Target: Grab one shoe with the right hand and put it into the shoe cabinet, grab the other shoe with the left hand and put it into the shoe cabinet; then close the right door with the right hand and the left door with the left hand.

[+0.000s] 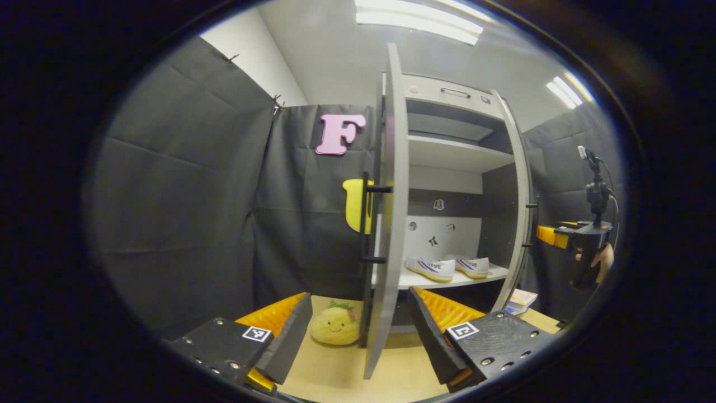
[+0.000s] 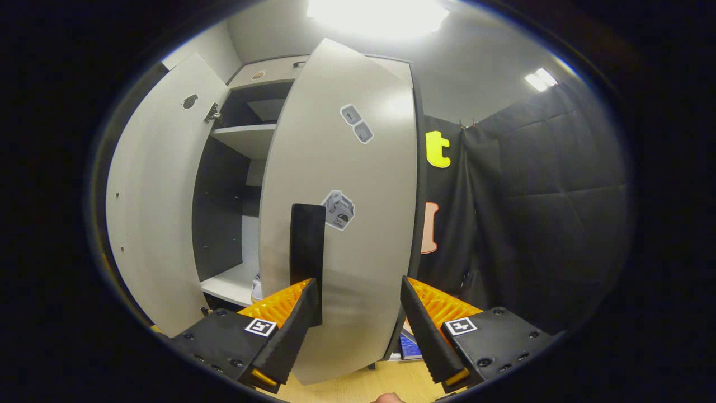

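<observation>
Both shoes [image 1: 447, 267] shelved. Right door [image 2: 347, 224] stiff, light, hinged; push flat outer face. Right gripper [image 2: 358, 313], left gripper [image 1: 358, 330]: jaws wide, empty.

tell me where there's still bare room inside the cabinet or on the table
Free: the upper shelf, and the shoe shelf's right end. On the table, bare wood before the plush toy. Crowded: both shoes mid-shelf; left door edge cuts between the left gripper fingers.
</observation>
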